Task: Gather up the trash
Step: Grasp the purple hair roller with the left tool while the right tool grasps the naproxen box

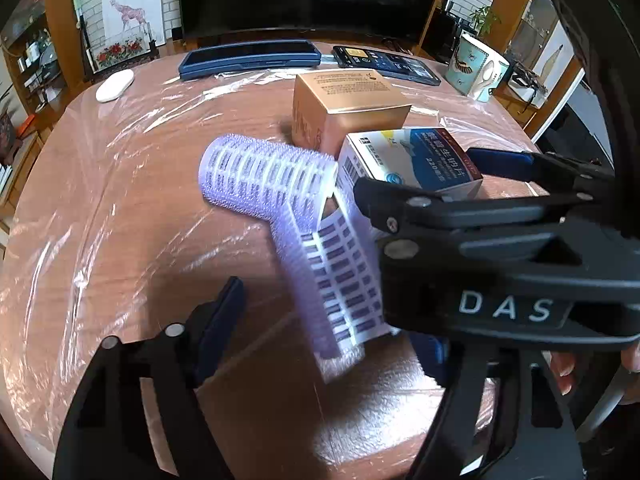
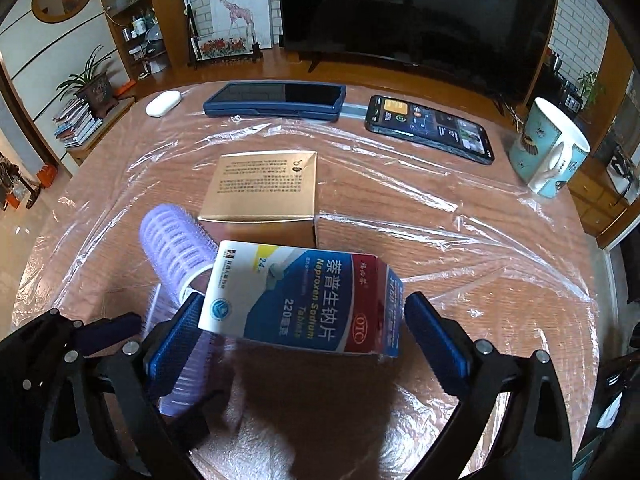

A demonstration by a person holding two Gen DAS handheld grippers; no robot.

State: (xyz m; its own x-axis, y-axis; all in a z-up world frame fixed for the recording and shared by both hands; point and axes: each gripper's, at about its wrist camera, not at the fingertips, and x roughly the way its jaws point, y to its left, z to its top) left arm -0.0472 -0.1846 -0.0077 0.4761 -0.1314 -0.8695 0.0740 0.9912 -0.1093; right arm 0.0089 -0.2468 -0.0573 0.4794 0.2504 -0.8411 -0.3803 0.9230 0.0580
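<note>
A blue-and-white medicine box (image 2: 304,300) lies on the plastic-covered table between the blue pads of my right gripper (image 2: 308,332), which is open around it; it also shows in the left wrist view (image 1: 416,160). Two purple hair rollers lie beside it: one (image 1: 264,176) across, one (image 1: 336,280) pointing toward me. My left gripper (image 1: 332,320) is open with the near roller between its fingers. A gold box (image 2: 264,184) stands behind them. The right gripper's body (image 1: 500,248) crosses the left wrist view and hides my left gripper's right finger.
At the table's far edge lie a white mouse-like case (image 2: 163,103), a dark blue case (image 2: 276,100) and a lit phone (image 2: 430,128). A teal mug (image 2: 550,148) stands at the right. A TV (image 2: 416,12) and shelves are behind the table.
</note>
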